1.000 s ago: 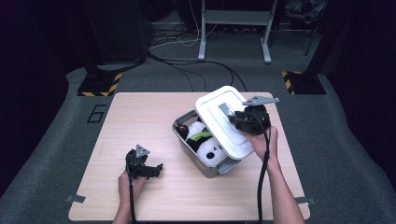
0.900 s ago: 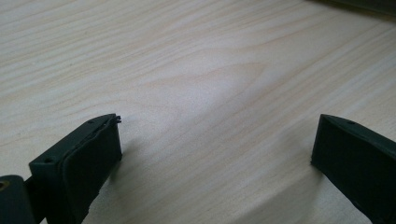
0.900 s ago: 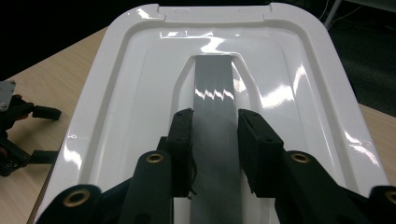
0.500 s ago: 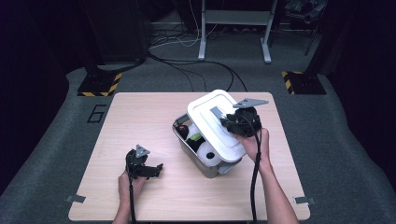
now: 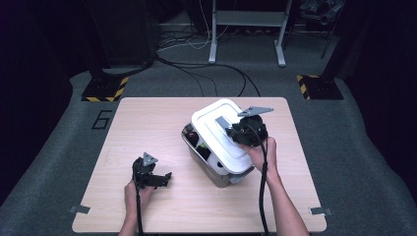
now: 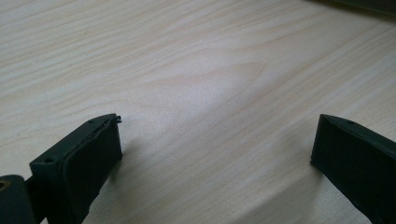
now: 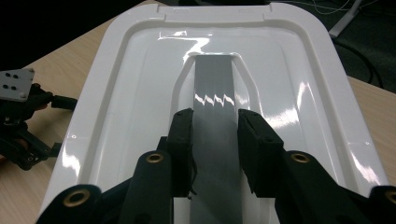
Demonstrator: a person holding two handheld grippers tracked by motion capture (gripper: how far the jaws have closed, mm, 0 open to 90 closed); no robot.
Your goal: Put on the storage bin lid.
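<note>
A white plastic lid (image 5: 212, 129) with a grey handle strip (image 7: 214, 91) hangs tilted over a grey bin (image 5: 220, 175) at mid-table. My right gripper (image 5: 232, 132) is shut on that handle, and in the right gripper view its jaws (image 7: 215, 120) press the strip from both sides. The lid (image 7: 140, 70) hides most of the bin's contents; a dark and green bit (image 5: 195, 140) peeks out at the bin's left end. My left gripper (image 5: 162, 178) rests low on the table at front left, open with bare wood between its jaws (image 6: 215, 135).
The wooden table (image 5: 147, 123) has bare surface to the left of the bin and along the front edge. The left gripper (image 7: 23, 123) lies beyond the lid's left rim in the right gripper view. Cables and stand legs (image 5: 246, 29) sit on the floor behind.
My right gripper has carried the lid left and down over the bin, so it now covers most of the white and green things inside. The left gripper has stayed put.
</note>
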